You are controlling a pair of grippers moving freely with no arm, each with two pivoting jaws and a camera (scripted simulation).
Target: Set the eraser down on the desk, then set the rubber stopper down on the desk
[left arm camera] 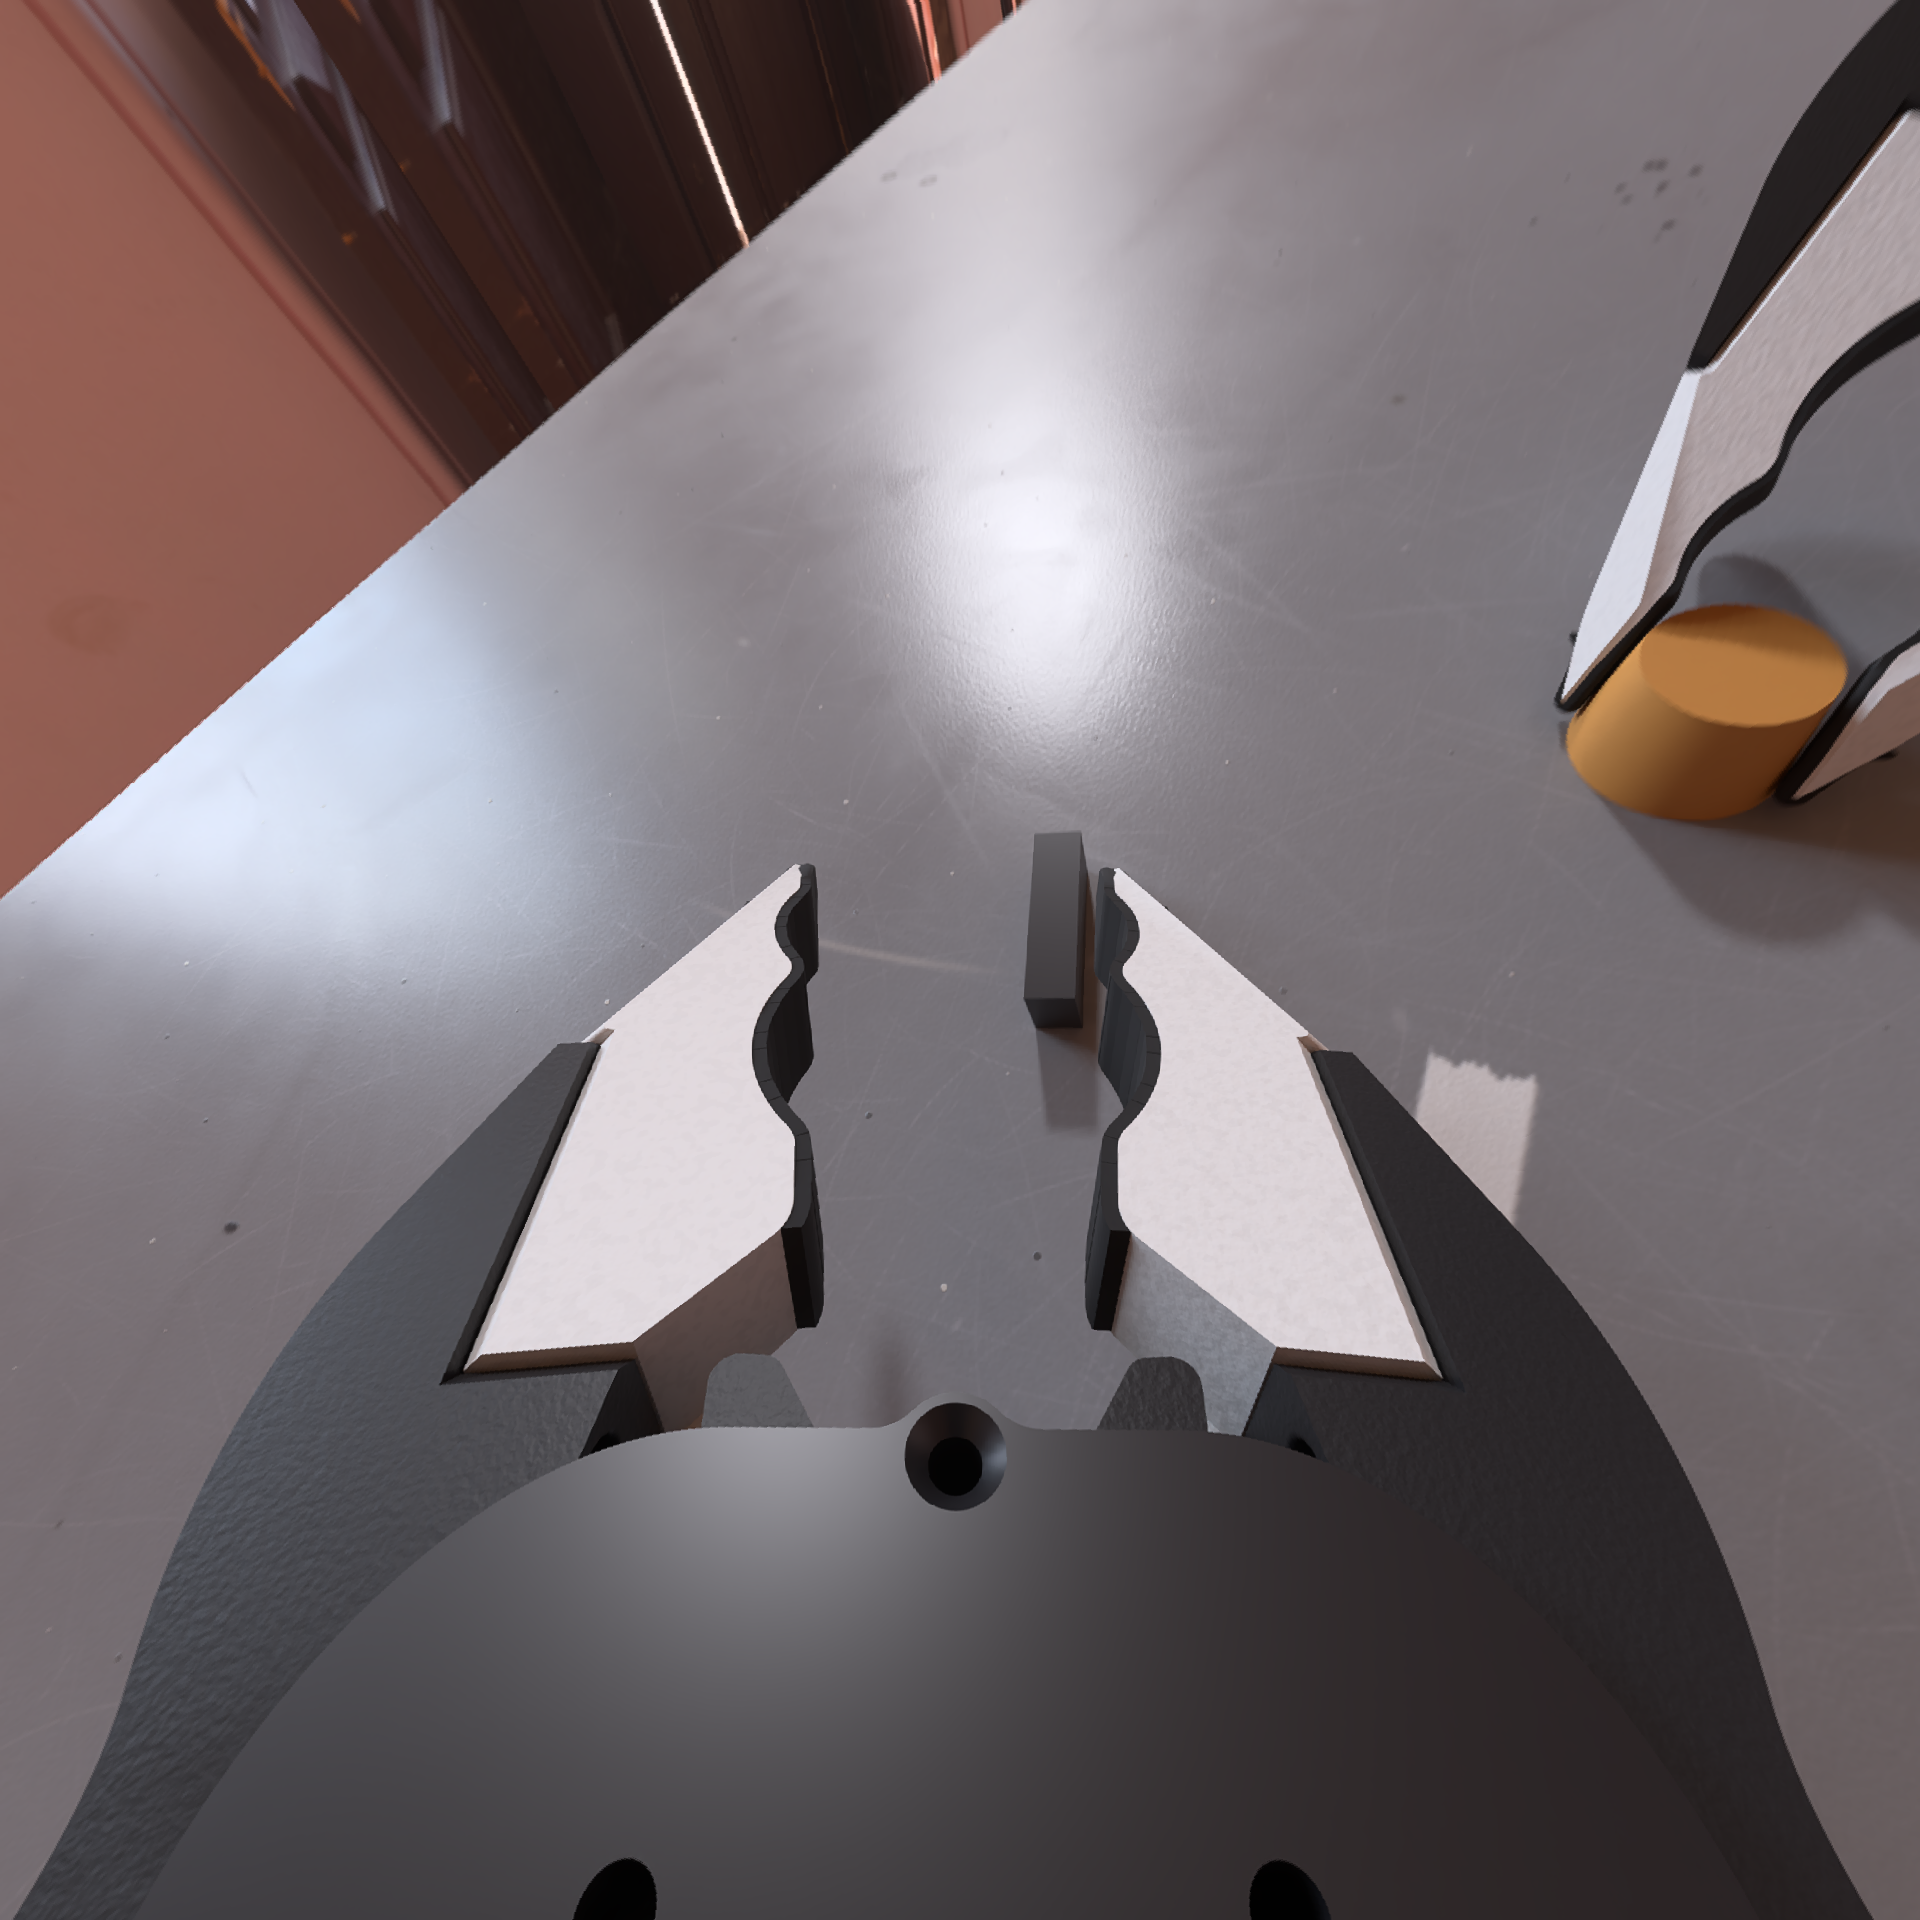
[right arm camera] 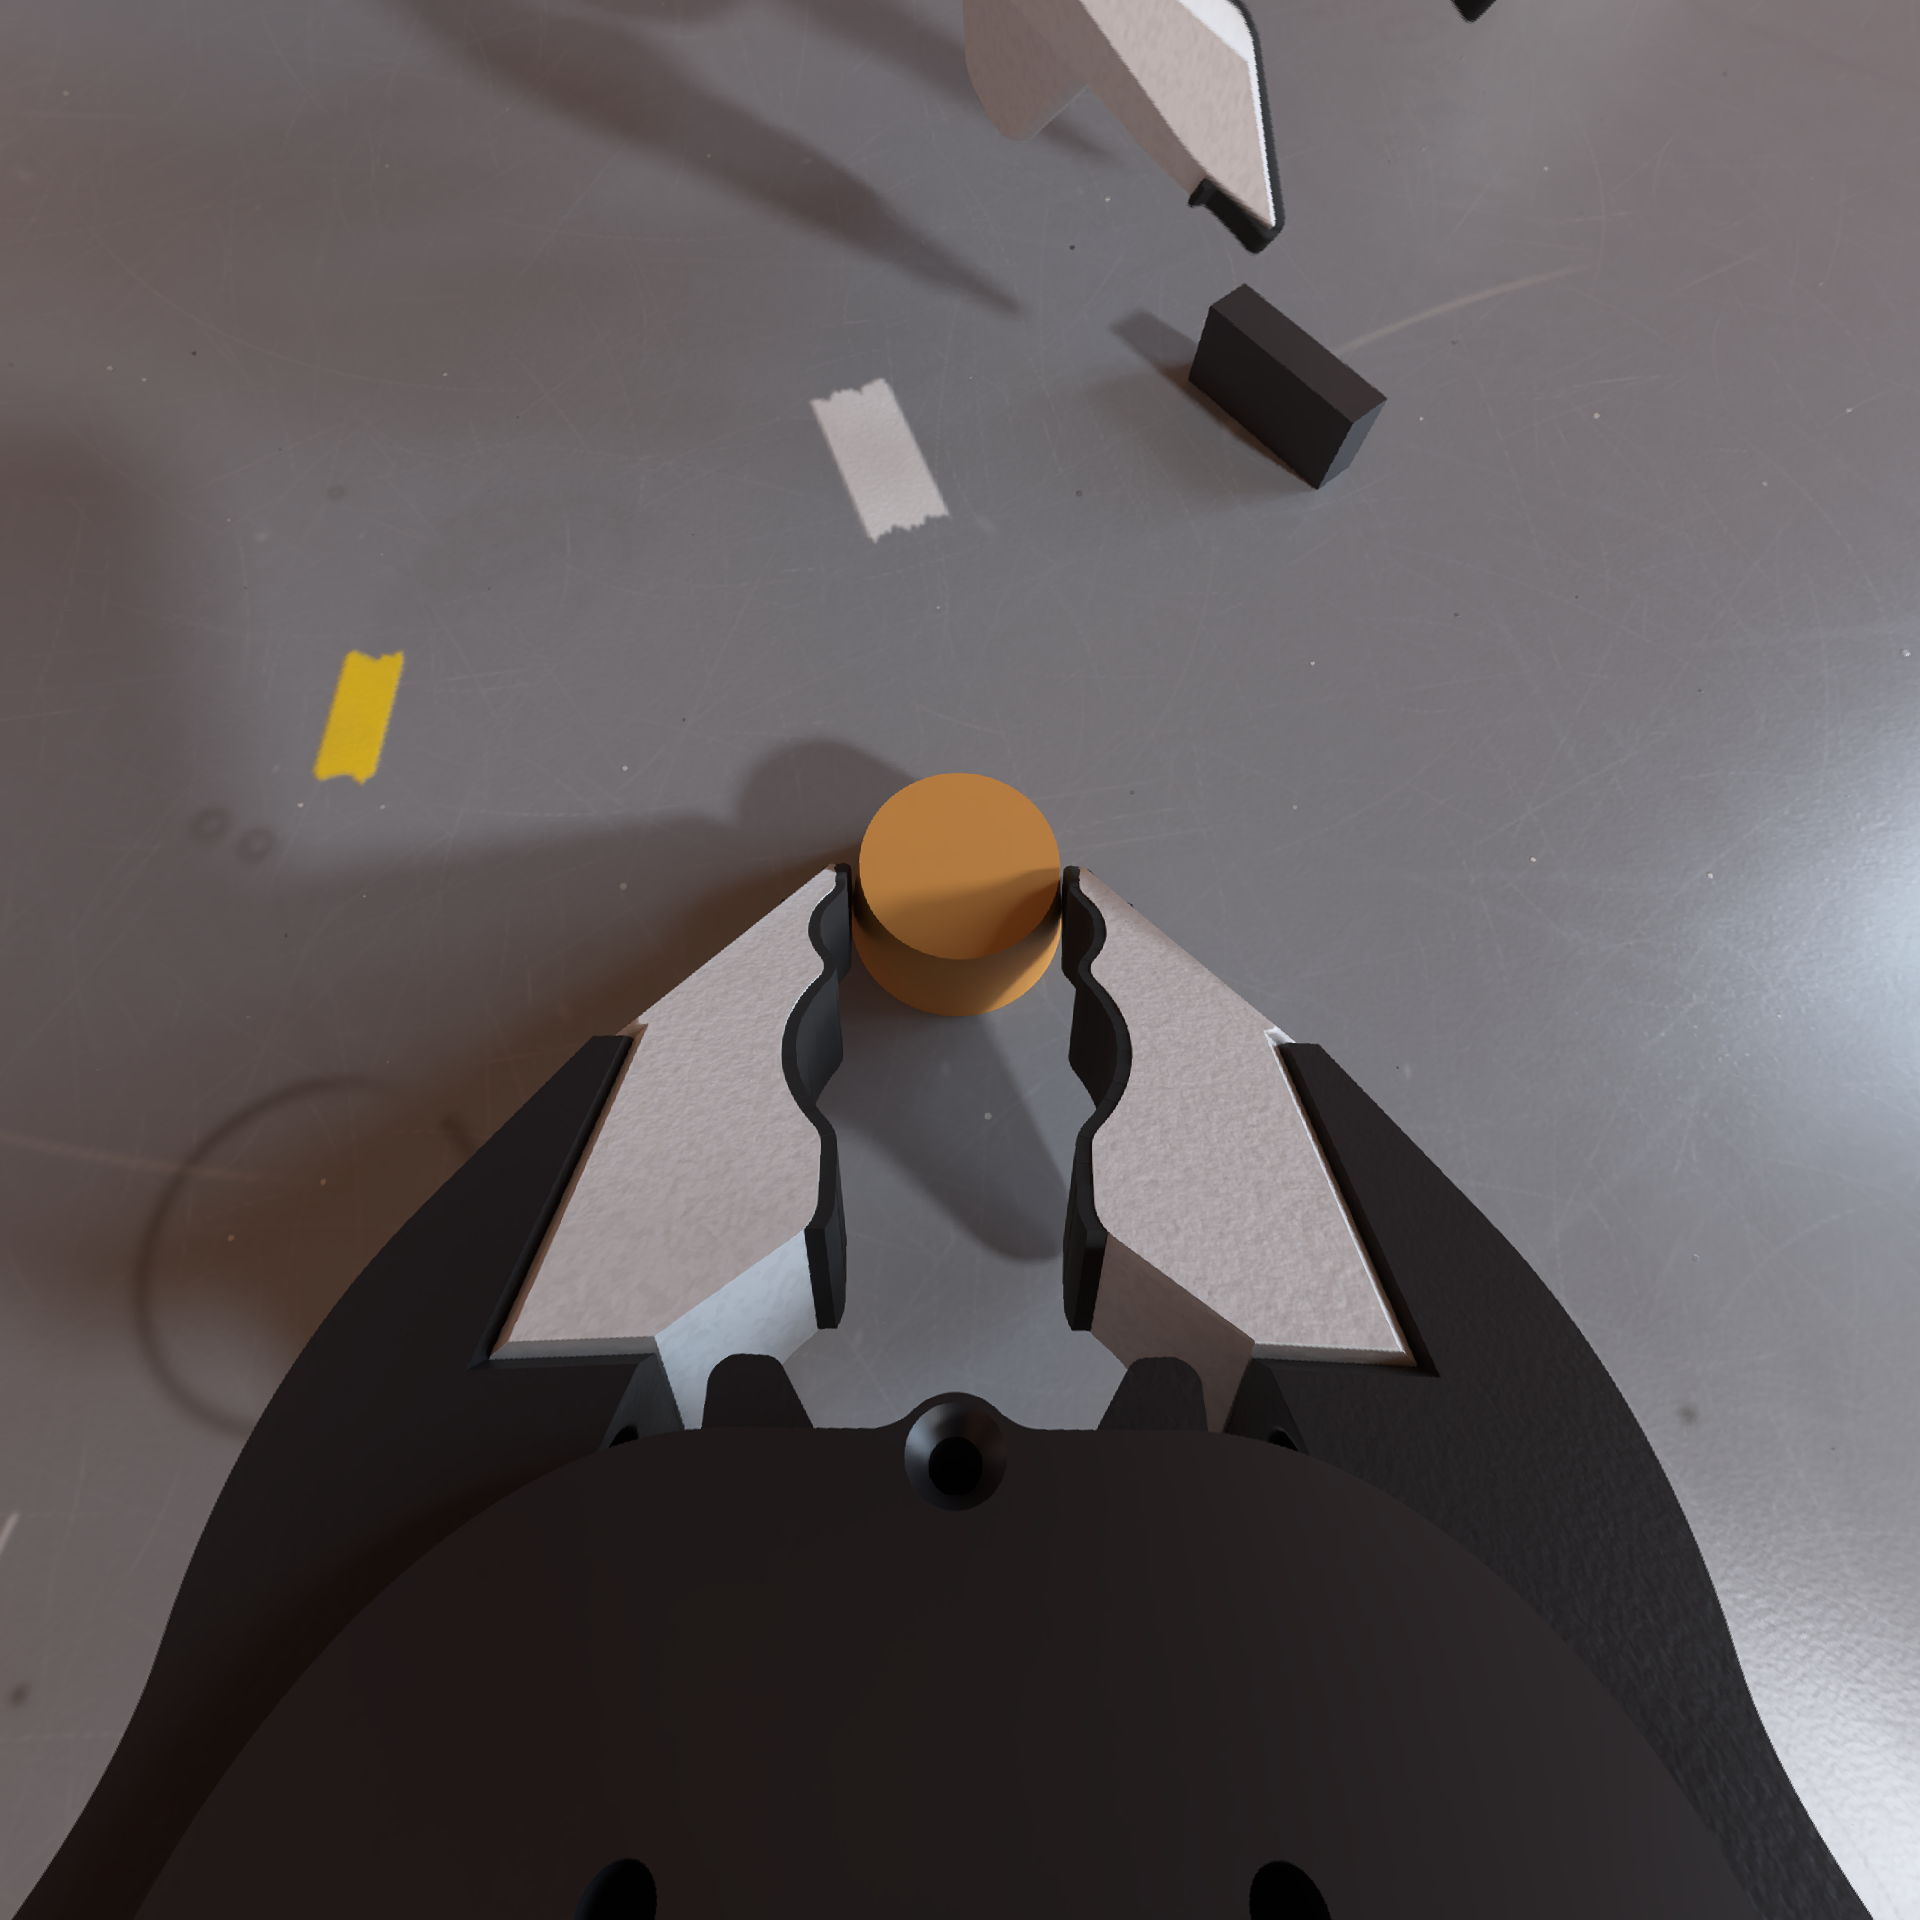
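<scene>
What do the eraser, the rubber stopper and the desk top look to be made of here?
The eraser: dark charcoal block, matte, sharp edges, no gloss; fits dense rubber, though the look alone cannot confirm it. The rubber stopper: orange tapered plug, smooth, soft shading with no sharp highlight; rubber-like. The desk: grey, semi-gloss, with a bright reflection, fine scratches and specks; a hard top, painted metal or laminate, unclear which.

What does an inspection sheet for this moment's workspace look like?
Surface: grey scuffed desk.
Job's things: black eraser standing on the desk; orange rubber stopper on the desk.
Clutter: white tape strip, yellow tape strip.
Grippers: left gripper open above the eraser; right gripper closed around the stopper.
Cables: nothing seen.
Surroundings: reddish wall beyond the desk edge.
</scene>
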